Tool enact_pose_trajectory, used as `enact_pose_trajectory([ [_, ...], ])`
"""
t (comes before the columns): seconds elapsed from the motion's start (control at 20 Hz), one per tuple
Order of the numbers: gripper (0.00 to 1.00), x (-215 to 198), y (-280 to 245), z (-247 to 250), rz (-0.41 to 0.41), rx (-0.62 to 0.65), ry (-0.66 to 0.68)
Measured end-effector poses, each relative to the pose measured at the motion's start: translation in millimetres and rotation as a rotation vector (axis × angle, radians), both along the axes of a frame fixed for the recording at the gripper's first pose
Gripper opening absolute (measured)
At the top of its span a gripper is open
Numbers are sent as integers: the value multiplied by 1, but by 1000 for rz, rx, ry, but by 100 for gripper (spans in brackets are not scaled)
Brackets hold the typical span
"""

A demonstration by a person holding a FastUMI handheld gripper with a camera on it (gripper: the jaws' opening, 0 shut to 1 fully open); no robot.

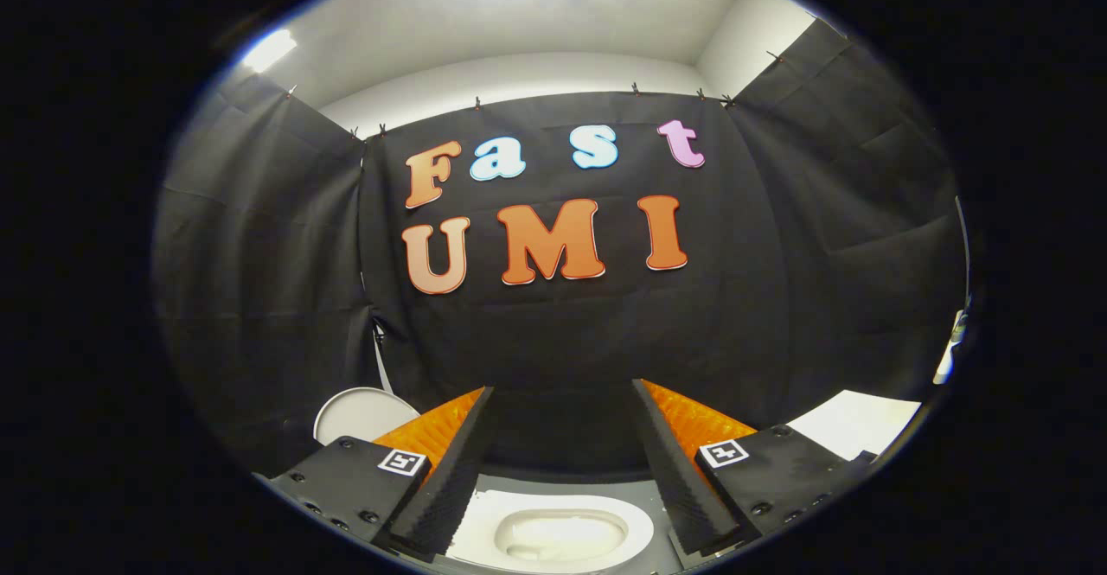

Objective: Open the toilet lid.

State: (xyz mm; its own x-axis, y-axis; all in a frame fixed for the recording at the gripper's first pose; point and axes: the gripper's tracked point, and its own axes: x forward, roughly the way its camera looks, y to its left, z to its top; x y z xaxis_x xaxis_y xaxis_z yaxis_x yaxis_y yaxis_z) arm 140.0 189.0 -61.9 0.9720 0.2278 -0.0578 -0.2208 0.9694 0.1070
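The white toilet seat [623, 514] lies low between my fingers, and the open bowl [562, 533] shows inside its ring. A white rounded panel [363, 415] stands beyond the left finger; it looks like the raised lid, though I cannot tell for sure. My gripper [562, 389] is open and held above the toilet, pointing at the black cloth wall. Its black ribbed pads [450, 471] stand wide apart with nothing between them.
Grey floor [510, 482] shows around the toilet. A white flat surface [856, 424] lies beyond the right finger. Black cloth walls [259, 281] close the booth on three sides, with a white ceiling and lights above.
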Motion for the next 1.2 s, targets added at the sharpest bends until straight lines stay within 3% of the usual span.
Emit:
enact_pose_trajectory([
  [0.15,99,-4,-8,-2,31,7,23],
  [0.35,99,-5,-28,9,13,-37,-25],
  [0.7,99,-14,-19,20,38,-61,-53],
  [1.2,99,-14,-20,36,2,-53,-65],
])
